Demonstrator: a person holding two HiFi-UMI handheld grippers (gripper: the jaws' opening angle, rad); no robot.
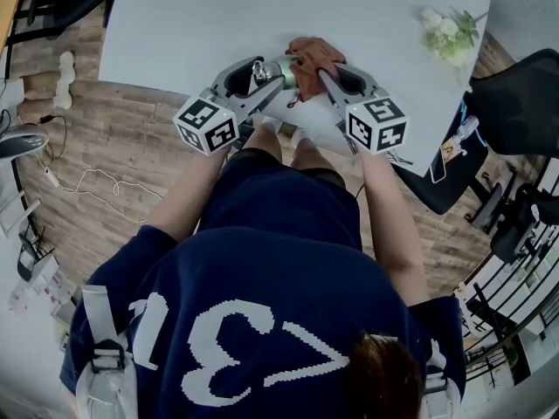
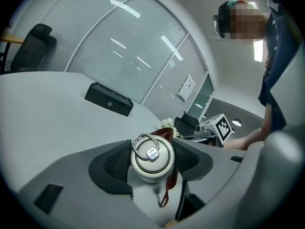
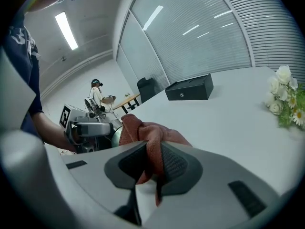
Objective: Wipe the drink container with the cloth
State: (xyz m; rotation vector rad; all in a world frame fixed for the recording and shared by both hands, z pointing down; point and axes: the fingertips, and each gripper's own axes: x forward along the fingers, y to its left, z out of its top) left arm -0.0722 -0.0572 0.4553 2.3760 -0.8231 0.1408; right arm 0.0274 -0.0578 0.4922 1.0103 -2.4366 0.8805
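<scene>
We work at a white table (image 1: pixel 262 16) in an office with a glass wall and slatted blinds. We count one metal drink flask (image 2: pixel 152 168), one reddish-brown cloth (image 3: pixel 148 133), one black box (image 3: pixel 189 88) and one bunch of white flowers (image 3: pixel 285 97). Our left gripper (image 2: pixel 153 156) clamps its jaws on the flask, whose ring-handled lid faces the camera. Our right gripper (image 3: pixel 151 163) holds its jaws narrowly parted, pinching the cloth, which is bunched right against the flask over the table's near edge. The box and the flowers sit well apart, farther out on the tabletop.
</scene>
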